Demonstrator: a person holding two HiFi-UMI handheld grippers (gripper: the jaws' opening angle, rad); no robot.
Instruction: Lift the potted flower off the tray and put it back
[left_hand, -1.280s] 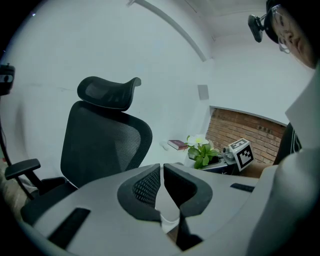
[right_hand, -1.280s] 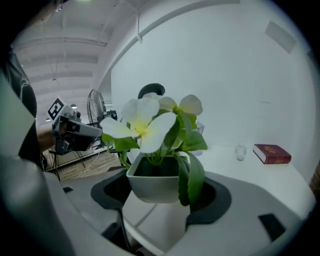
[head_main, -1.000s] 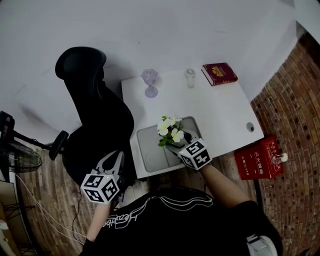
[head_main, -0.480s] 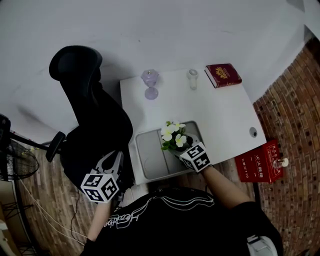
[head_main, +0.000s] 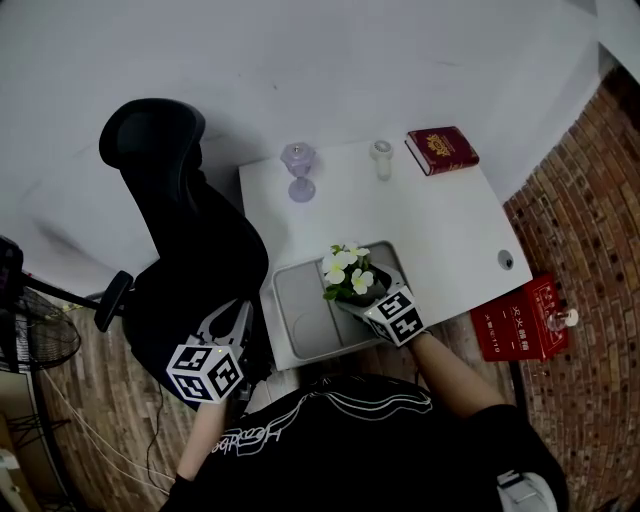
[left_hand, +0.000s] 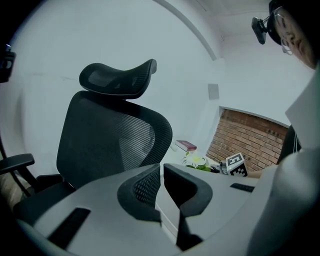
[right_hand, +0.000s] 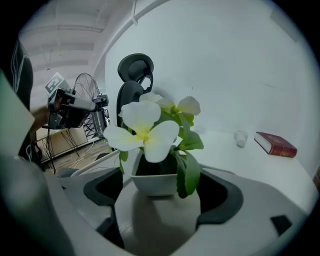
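Note:
The potted flower (head_main: 348, 275), white blooms in a small white pot (right_hand: 152, 175), stands at the right end of the grey tray (head_main: 300, 310) near the table's front edge. My right gripper (head_main: 358, 295) reaches around the pot from the near side. Its jaws are opening, and in the right gripper view (right_hand: 162, 191) a gap shows between each dark pad (right_hand: 102, 187) and the pot's wall. My left gripper (head_main: 228, 312) hangs off the table to the left, in front of the chair. Its pads (left_hand: 145, 187) stand almost together with nothing between them.
A black office chair (head_main: 190, 230) stands left of the white table (head_main: 440, 230). At the table's back are a purple stemmed glass (head_main: 298, 165), a small clear glass (head_main: 381, 155) and a red book (head_main: 441, 148). A red box (head_main: 520, 320) lies on the floor at right.
The flower and my right gripper have sunk a little toward the tray. My left gripper has shifted slightly beside the chair.

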